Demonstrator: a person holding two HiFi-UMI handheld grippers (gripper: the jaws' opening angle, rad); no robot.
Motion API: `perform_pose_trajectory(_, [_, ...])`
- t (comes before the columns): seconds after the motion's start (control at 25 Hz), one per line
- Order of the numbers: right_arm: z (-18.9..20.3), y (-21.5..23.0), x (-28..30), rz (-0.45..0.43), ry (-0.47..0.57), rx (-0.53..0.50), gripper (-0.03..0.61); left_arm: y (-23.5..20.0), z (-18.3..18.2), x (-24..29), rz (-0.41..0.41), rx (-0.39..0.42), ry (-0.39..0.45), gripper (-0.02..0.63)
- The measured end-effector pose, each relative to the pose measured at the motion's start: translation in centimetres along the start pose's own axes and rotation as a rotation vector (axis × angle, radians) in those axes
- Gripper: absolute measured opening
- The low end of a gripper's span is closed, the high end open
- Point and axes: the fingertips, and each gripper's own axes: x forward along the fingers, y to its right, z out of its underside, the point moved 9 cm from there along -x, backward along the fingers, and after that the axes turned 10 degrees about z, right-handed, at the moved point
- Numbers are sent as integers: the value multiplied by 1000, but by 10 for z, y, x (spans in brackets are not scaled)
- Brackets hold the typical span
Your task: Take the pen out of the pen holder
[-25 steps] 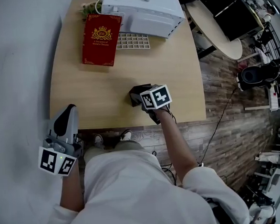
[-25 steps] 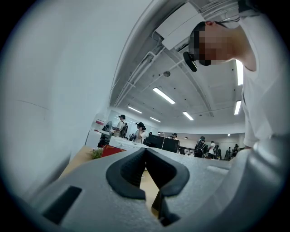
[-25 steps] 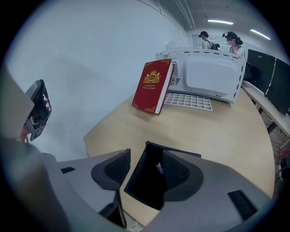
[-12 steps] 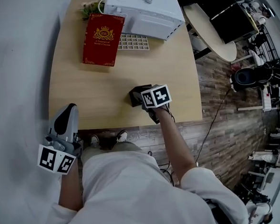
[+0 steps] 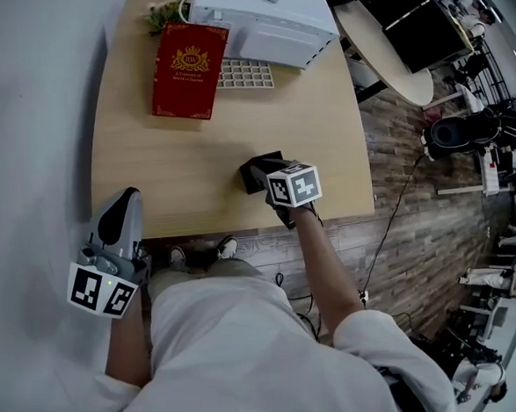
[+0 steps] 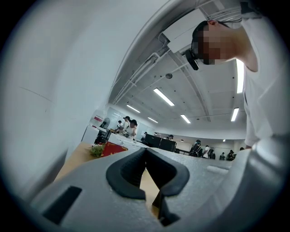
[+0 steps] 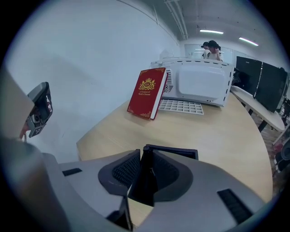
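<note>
A black pen holder (image 5: 256,172) stands on the wooden table (image 5: 176,162) near its front edge. My right gripper (image 5: 272,184) points steeply down into it, and its marker cube hides the holder's near side in the head view. In the right gripper view a dark pen (image 7: 146,155) stands upright between the pads, with the pen holder's rim (image 7: 179,152) just behind. The jaws are closing and the pads touch the pen's top. My left gripper (image 5: 122,208) hangs off the table's left front corner, held level, shut with nothing in it (image 6: 145,153).
A red book (image 5: 189,71) leans at the back left against a white appliance (image 5: 267,19). A white grid tray (image 5: 247,74) lies in front of the appliance, and a small plant (image 5: 164,16) stands by the wall. A round table (image 5: 397,54) stands to the right.
The right gripper's marker cube has tipped and slipped slightly toward the table's front over the pen holder. The left gripper has barely shifted.
</note>
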Motion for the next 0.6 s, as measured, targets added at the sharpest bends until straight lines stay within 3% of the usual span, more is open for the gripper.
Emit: perform_pose_trajectory(0.6, [15,2,-15,22,116,47,80,3,0,21,70,2,-50,15])
